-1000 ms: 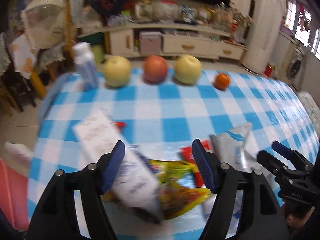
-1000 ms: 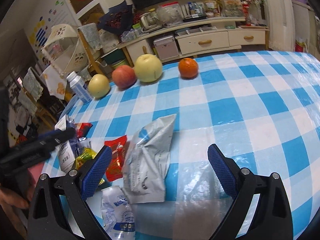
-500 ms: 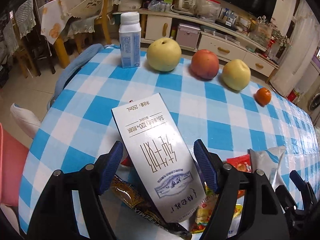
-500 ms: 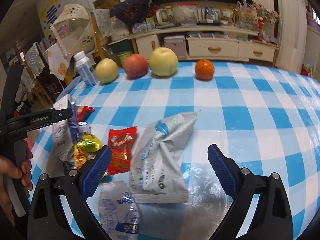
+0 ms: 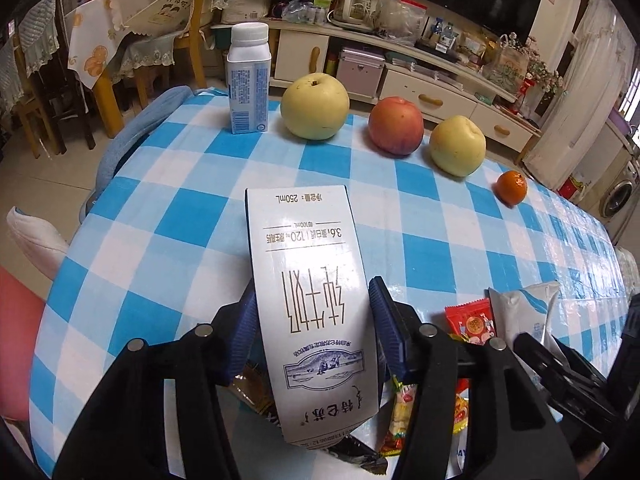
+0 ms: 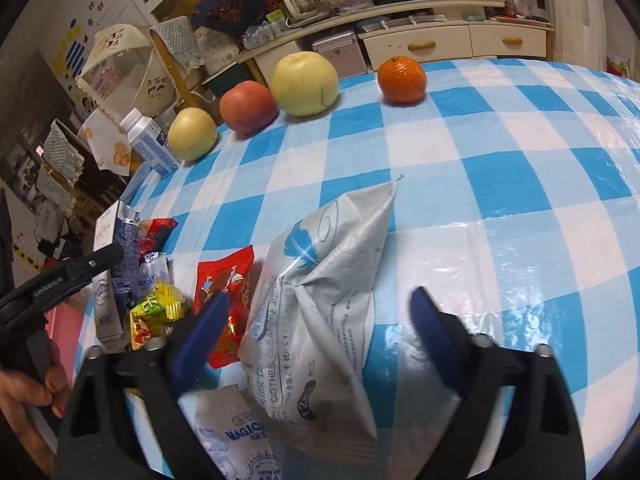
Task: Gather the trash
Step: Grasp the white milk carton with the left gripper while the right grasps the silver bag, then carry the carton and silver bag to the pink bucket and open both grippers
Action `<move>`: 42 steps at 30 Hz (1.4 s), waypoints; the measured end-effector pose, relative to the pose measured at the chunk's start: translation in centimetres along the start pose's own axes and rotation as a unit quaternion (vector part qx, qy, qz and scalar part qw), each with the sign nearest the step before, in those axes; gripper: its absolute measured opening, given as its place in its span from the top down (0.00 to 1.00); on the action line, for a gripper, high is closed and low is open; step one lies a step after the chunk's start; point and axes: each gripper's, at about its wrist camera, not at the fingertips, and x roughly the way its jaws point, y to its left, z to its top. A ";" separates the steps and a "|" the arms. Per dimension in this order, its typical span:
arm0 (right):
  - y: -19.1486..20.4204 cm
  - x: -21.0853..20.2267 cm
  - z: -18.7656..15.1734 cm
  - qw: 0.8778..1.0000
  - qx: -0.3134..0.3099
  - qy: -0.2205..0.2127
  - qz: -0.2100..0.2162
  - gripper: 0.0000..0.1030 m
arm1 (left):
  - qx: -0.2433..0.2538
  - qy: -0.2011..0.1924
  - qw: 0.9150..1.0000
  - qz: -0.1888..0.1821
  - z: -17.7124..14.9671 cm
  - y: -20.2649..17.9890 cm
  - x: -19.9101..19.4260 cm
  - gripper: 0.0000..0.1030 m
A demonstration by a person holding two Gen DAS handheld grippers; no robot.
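My left gripper [image 5: 312,320] is shut on a white milk carton [image 5: 312,304] with blue print, held above the checked table; the carton also shows in the right wrist view [image 6: 108,276]. Under it lie a yellow wrapper [image 6: 160,312] and a red snack packet [image 6: 226,292]. My right gripper [image 6: 316,320] is open, its jaws on either side of a grey wipes bag [image 6: 320,300] lying on the table. A white sachet [image 6: 236,436] lies below that bag.
At the table's far edge stand a small white bottle [image 5: 248,80], a yellow pear [image 5: 314,106], a red apple [image 5: 396,126], a second pear [image 5: 458,146] and an orange [image 5: 511,187]. Chairs [image 5: 44,92] and a low cabinet [image 5: 420,88] stand beyond the table.
My left gripper has closed on the milk carton and raised it off the pile. My right gripper has moved forward and down over the grey wipes bag.
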 end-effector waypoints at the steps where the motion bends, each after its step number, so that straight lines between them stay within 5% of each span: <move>1: 0.1 0.0 0.0 1.000 -0.004 -0.006 -0.004 0.30 | -0.001 -0.003 1.000 -0.006 -0.1 0.2 -0.4 0.46; 13: 0.5 -1.9 -0.3 0.998 -0.018 -0.057 0.009 0.50 | -0.032 -0.037 0.996 -0.071 -2.0 3.8 -5.5 0.46; 27: 2.7 -7.3 -0.5 0.990 -0.023 -0.139 0.027 0.52 | -0.054 -0.088 0.991 -0.083 -3.8 10.6 -9.9 0.46; 33: 6.0 -9.0 -1.0 0.986 -0.027 -0.152 0.070 0.52 | -0.067 -0.106 0.990 -0.069 -3.6 14.3 -11.0 0.46; 42: 17.7 -8.4 -3.1 0.977 -0.099 -0.124 0.140 0.52 | -0.108 -0.125 0.985 -0.048 -3.7 21.1 -12.4 0.46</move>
